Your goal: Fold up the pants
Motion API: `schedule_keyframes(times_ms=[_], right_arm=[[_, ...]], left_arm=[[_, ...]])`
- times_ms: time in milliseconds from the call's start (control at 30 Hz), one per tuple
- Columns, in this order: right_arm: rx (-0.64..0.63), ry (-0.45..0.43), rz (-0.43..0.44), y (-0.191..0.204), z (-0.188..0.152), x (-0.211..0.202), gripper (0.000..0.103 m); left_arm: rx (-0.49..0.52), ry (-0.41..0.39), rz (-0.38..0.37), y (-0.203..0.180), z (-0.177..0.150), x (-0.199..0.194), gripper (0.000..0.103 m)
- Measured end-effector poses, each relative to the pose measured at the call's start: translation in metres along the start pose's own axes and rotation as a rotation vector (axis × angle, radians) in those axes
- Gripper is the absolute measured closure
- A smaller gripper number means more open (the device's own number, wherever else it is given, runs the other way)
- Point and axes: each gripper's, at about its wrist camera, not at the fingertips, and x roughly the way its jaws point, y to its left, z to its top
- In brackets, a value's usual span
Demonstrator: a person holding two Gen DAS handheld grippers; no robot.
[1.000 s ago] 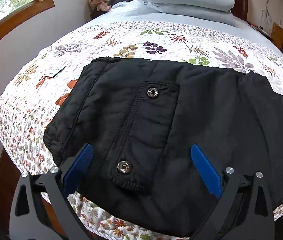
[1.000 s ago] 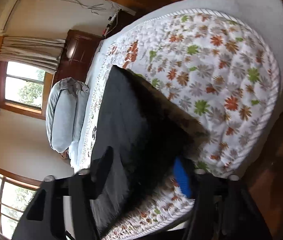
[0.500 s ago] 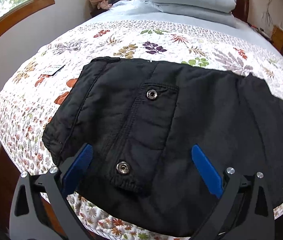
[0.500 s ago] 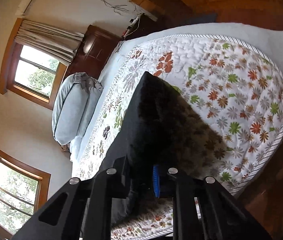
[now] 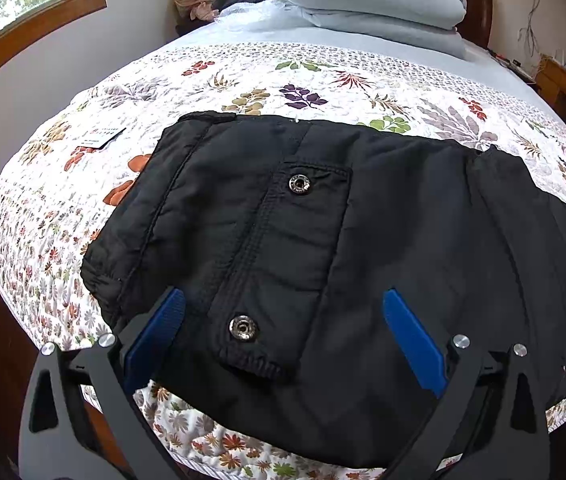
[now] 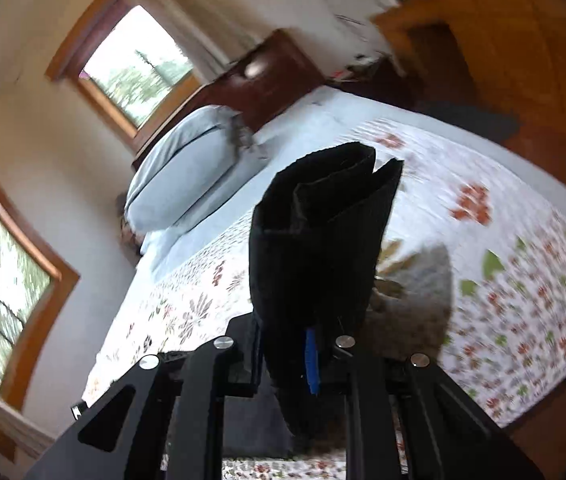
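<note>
Right wrist: pants (image 6: 315, 248) leg-end upright in clamped right tool (image 6: 303, 356).

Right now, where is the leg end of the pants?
In the right wrist view the leg end is pinched in the right gripper, lifted above the quilt, with the pillow to its left.

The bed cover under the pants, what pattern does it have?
The bed cover is white with coloured leaves and flowers; the left wrist view shows it best.

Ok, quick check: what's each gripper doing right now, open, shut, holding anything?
Left gripper: open, blue pads spread above the black padded pants, gripping nothing.
Right gripper: shut on the pants' black leg end, lifted off the floral quilt.
</note>
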Motion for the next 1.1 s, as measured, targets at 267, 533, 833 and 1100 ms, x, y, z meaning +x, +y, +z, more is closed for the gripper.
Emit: schedule_keyframes(times_ms=[267,533,833,1100], right_arm=[[-0.279,0.110,0.013,0.093,-0.021,0.029,0.086],[-0.551,0.281,0.036,0.166,-0.074,0.078,0.086],[-0.681,0.506,0.043,0.181,-0.156,0.147,0.086],[-0.715,0.583,0.005,0.176,-0.196,0.169,0.086]], left_arm=[[-0.047,0.000,-0.038,0.006,0.003,-0.003,0.003],[-0.117,-0.008,-0.086,0.014,0.004,-0.007,0.003],[-0.161,-0.010,-0.120,0.022,0.007,-0.013,0.003],[-0.163,-0.006,-0.128,0.023,0.007,-0.012,0.003]])
